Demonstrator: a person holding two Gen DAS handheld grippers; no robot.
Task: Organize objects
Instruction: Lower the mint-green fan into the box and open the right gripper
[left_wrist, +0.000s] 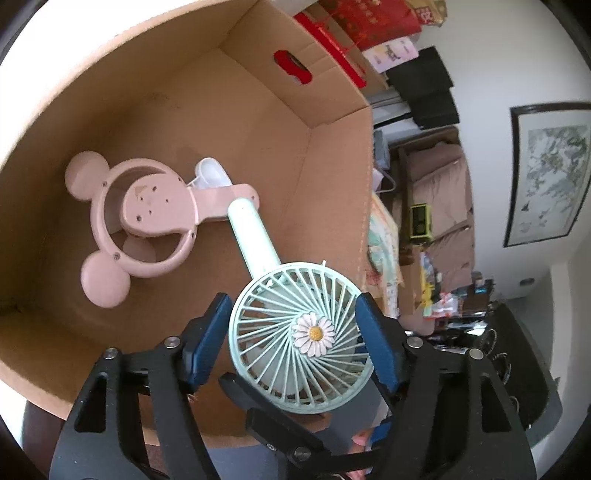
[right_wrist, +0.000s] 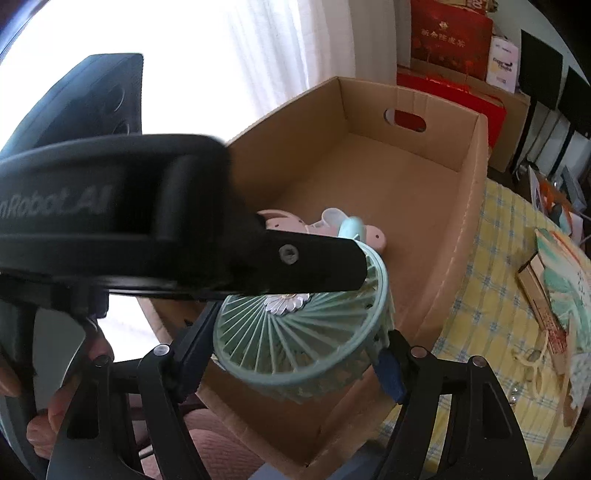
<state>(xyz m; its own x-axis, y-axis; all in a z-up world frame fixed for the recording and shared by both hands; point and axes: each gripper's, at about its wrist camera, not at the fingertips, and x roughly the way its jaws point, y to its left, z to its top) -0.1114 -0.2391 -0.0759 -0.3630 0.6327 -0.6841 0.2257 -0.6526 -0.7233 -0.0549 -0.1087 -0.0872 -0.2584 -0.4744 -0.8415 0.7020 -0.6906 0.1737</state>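
Note:
A mint green hand fan (left_wrist: 295, 332) with a daisy at its hub is held over the open cardboard box (left_wrist: 221, 110). My left gripper (left_wrist: 291, 332) has its blue pads on both sides of the fan's round head. My right gripper (right_wrist: 299, 350) also closes on the same fan head (right_wrist: 295, 332) from the other side. The left gripper's black body (right_wrist: 147, 221) crosses the right wrist view. A pink mouse-eared fan (left_wrist: 140, 218) lies flat on the box floor, touching the green fan's handle tip. It is mostly hidden in the right wrist view (right_wrist: 365, 232).
The box (right_wrist: 461, 221) sits on a table with a yellow checked cloth (right_wrist: 498, 295). Books and glasses (right_wrist: 546, 295) lie on the cloth to the right. Red gift boxes (right_wrist: 450, 40) stand behind the box. A bright curtained window is at the left.

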